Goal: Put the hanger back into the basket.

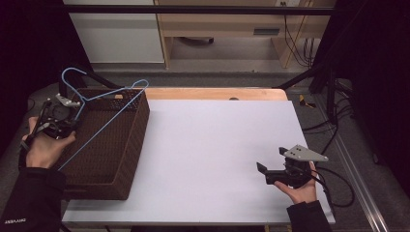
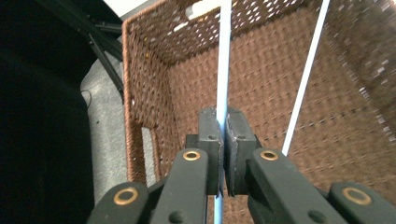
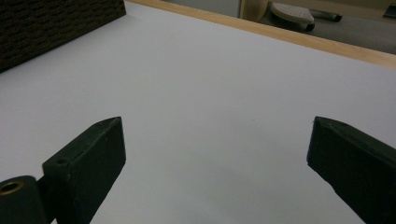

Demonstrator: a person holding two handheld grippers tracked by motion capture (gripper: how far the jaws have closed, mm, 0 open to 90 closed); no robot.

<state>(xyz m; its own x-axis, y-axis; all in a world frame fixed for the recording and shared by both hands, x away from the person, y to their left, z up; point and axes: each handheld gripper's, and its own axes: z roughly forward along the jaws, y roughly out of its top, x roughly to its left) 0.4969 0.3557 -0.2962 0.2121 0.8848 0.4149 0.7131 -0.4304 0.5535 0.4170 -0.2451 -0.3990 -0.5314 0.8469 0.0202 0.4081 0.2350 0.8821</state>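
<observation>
Left gripper [image 2: 222,122] fingers clamped on blue wire hanger [image 1: 104,113] over brown wicker basket [image 1: 126,145]; right gripper [image 3: 215,154] fingers apart above white bench [image 1: 212,145].

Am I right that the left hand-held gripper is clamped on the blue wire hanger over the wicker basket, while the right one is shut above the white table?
Not quite: the right hand-held gripper is open, its jaws standing wide apart over the white table, as the right gripper view shows. The left hand-held gripper is indeed clamped on the blue wire hanger over the wicker basket.
</observation>
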